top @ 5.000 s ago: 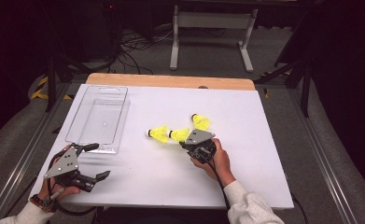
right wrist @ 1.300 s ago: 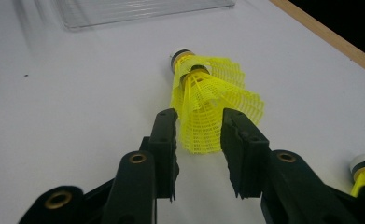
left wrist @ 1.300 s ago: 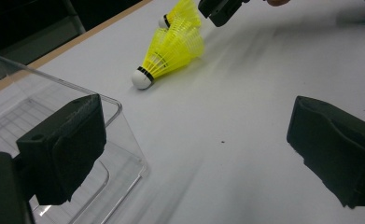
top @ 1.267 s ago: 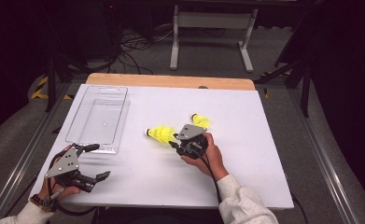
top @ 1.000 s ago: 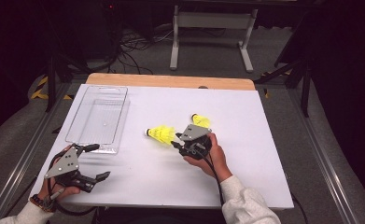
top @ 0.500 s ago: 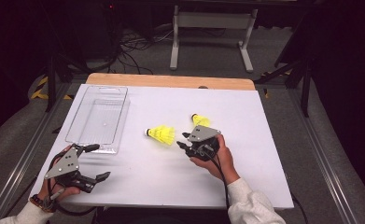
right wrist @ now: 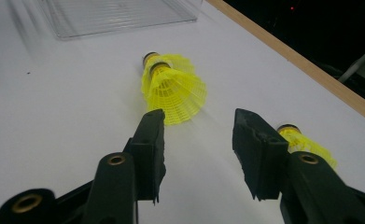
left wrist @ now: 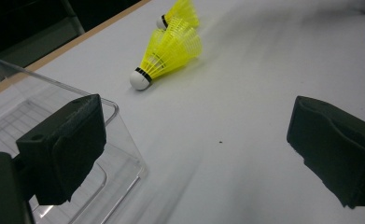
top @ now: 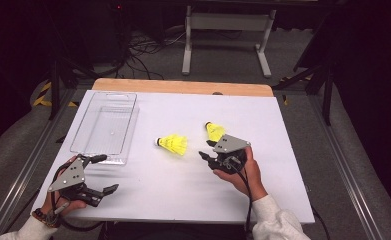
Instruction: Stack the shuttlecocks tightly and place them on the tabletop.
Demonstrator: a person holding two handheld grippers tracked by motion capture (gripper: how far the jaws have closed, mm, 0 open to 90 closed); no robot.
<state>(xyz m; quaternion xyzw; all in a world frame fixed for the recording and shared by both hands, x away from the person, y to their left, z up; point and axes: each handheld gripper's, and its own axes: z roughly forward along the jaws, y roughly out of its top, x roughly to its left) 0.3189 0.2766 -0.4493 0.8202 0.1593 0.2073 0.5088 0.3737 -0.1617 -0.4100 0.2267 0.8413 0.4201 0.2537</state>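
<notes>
Two yellow shuttlecocks, nested one in the other, lie mid-table with their corks pointing left toward the tray. A third yellow shuttlecock lies to their right, beside my right gripper. My right gripper points at the nested pair from just short of the skirt. Its jaws have just been opening and hold nothing. My left gripper rests wide open and empty at the front left, by the tray's near corner.
A clear plastic tray sits at the left of the white table with nothing visible in it. The table's wooden far edge borders dark floor with cables and a stand.
My right gripper has drawn back to the right, away from the nested shuttlecocks, and its jaws have opened wider. The left gripper has stayed put.
</notes>
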